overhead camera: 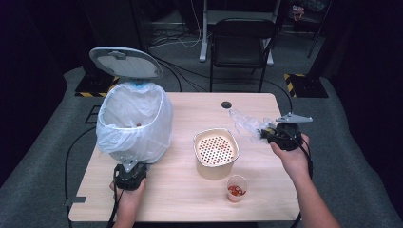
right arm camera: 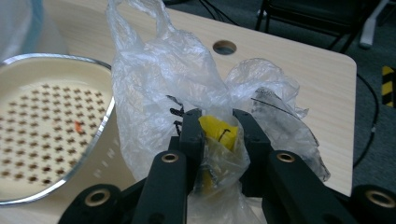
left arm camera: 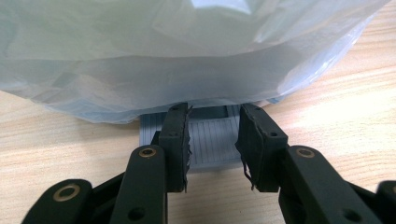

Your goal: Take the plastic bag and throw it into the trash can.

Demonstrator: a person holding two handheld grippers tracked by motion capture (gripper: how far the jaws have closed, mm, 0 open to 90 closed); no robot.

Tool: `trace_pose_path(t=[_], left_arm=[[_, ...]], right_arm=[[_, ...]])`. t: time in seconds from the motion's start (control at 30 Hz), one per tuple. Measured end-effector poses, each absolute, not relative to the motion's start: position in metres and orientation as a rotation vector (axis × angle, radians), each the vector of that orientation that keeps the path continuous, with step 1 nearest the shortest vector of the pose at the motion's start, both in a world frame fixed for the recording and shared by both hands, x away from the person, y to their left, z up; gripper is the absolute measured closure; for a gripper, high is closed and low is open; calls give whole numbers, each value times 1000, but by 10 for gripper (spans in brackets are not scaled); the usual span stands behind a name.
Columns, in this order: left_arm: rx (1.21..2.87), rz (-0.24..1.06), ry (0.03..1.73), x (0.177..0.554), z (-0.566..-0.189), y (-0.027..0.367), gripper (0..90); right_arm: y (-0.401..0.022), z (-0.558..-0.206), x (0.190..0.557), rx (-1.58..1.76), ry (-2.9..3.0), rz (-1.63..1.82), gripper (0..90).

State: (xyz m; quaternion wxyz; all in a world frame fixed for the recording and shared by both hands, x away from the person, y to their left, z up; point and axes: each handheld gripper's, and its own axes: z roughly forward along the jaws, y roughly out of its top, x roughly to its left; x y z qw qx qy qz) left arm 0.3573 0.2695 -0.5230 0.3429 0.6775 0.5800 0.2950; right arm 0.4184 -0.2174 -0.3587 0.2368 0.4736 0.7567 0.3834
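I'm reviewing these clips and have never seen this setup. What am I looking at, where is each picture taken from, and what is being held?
A person at a wooden table holds a two-jaw gripper in each hand. One picture looks down from above; the other two come from cameras riding on the grippers. The left gripper rests at the pedal of a bag-lined bin with its lid up. The right gripper is shut on a crumpled clear plastic bag with something yellow inside. Also on the table: a perforated cream container and a small cup.

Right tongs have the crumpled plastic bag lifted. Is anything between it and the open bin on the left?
Yes. The perforated cream bowl stands on the table between the plastic bag in the right tongs and the lined bin. The bin's lid is up, so its mouth is open.
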Motion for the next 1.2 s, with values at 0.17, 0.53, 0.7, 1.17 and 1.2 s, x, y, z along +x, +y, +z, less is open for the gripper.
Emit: trace_pose_path(t=[0.17,0.53,0.7,1.17,1.2], left_arm=[[1772,758,1506,357,-522,270,639],[1758,767,1505,357,-523,270,639],[1758,771,1502,357,-523,270,639],[1772,758,1503,357,-523,270,639],[1774,754,1504,357,-522,270,639]], right_arm=[[-208,-337,420,1247,2110,1138,757],[-149,-300,426,1067,2214,1211,757],[-123,-292,428,999,2260,1238,757],[-71,-276,421,872,2328,1297,756],[-62,-273,419,876,2334,1320,756]])
